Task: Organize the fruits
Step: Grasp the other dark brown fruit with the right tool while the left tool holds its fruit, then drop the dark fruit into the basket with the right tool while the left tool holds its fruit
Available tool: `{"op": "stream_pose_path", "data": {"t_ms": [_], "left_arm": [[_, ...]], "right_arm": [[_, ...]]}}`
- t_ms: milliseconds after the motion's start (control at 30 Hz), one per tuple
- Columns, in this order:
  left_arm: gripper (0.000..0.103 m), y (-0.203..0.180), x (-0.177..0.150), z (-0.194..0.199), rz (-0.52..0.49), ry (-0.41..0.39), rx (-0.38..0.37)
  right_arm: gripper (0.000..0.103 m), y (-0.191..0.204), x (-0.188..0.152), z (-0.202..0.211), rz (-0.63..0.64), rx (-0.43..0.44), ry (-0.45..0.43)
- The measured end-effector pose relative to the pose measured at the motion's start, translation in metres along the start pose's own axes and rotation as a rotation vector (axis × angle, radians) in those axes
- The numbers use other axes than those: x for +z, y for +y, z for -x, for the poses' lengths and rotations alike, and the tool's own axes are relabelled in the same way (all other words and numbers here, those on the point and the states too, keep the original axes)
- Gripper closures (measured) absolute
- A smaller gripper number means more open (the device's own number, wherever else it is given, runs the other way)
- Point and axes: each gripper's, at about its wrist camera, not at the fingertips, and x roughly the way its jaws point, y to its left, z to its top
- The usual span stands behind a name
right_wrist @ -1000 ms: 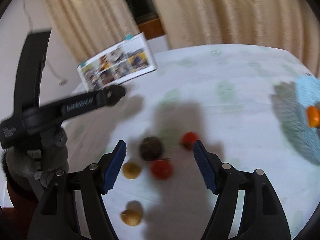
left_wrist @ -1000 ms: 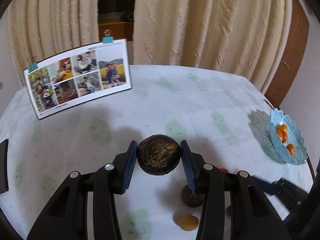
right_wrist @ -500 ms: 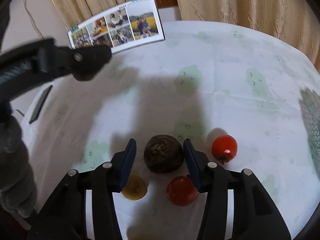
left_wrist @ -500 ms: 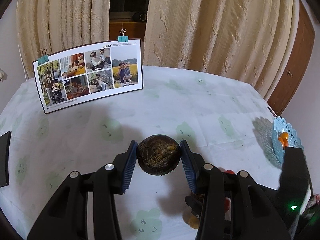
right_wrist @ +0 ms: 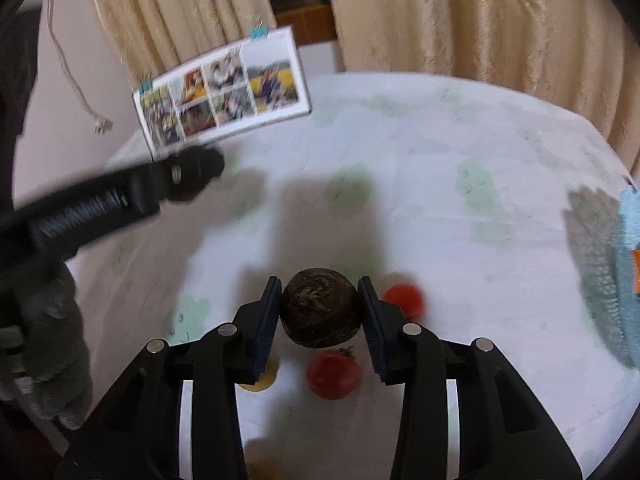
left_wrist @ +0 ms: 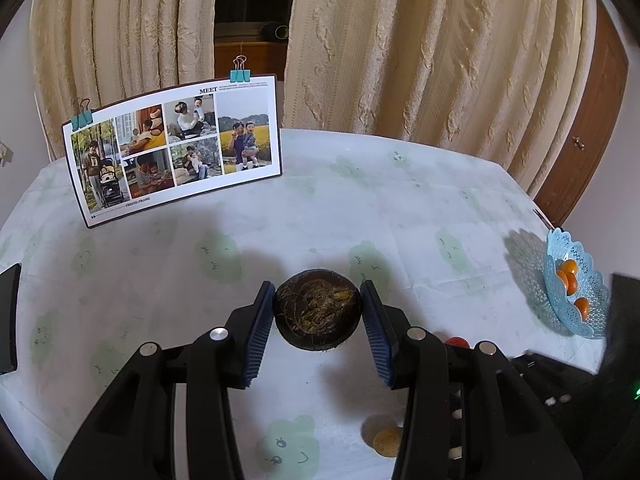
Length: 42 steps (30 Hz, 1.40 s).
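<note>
Two tools, left tool (left_wrist: 318,316) and right tool (right_wrist: 320,312), each level, clamp dark fruit

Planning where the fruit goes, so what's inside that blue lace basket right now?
The blue basket holds three small orange fruits. Its tilted lace wall hides the rest of the inside, so more fruit there cannot be ruled out.

Dark fruit (left_wrist: 318,314) in left gripper (left_wrist: 318,320): rough, fibrous, matt skin; pads (left_wrist: 260,336) ribbed blue, frame matt black plastic with shiny metal pins. Tablecloth (left_wrist: 360,208) matt, creased cloth. Basket (left_wrist: 576,284) pale blue openwork plastic; photo card (left_wrist: 176,148) glossy paper; curtains (left_wrist: 420,48) textured fabric.
</note>
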Motion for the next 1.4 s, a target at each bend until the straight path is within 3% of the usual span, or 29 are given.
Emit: {"op": "stream_pose_path", "data": {"t_ms": [233, 733, 1067, 1400], "left_arm": [[0.059, -0.009, -0.002, -0.003, -0.021, 0.005, 0.0], [0.059, -0.049, -0.004, -0.001, -0.088, 0.008, -0.027], [0.059, -0.081, -0.005, 0.001, -0.144, 0.011, -0.042], [0.059, -0.126, -0.008, 0.002, -0.218, 0.013, -0.069]], "right_arm": [[0.062, -0.043, 0.005, 0.047, -0.107, -0.04, -0.11], [0.062, -0.17, -0.023, 0.128, -0.381, -0.255, -0.287], [0.062, -0.236, -0.055, 0.159, -0.515, -0.404, -0.337], [0.062, -0.271, -0.078, 0.163, -0.577, -0.468, -0.346]]}}
